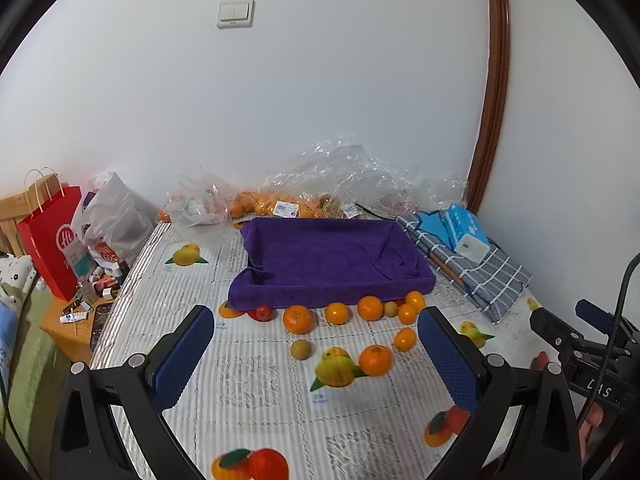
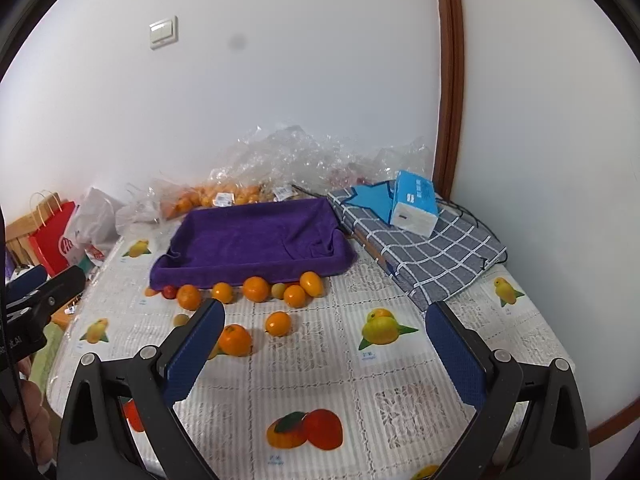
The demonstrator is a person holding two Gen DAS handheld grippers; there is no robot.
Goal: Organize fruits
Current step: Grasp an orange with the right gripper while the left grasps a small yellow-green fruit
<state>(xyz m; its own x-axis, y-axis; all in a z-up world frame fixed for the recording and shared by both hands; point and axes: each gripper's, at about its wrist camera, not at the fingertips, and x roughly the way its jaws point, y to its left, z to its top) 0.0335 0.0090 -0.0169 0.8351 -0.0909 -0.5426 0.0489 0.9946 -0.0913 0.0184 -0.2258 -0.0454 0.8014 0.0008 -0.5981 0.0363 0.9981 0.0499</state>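
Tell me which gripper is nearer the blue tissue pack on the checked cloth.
Right, probably. The blue tissue pack sits ahead, between the right gripper's open fingers; from the left gripper, it lies ahead, off to the right.

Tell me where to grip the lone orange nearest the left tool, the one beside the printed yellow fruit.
Take that orange across its widest middle, coming from above and the near side. It sits apart from the others on the tablecloth, stem end up, so both sides look free. The left tool is open.
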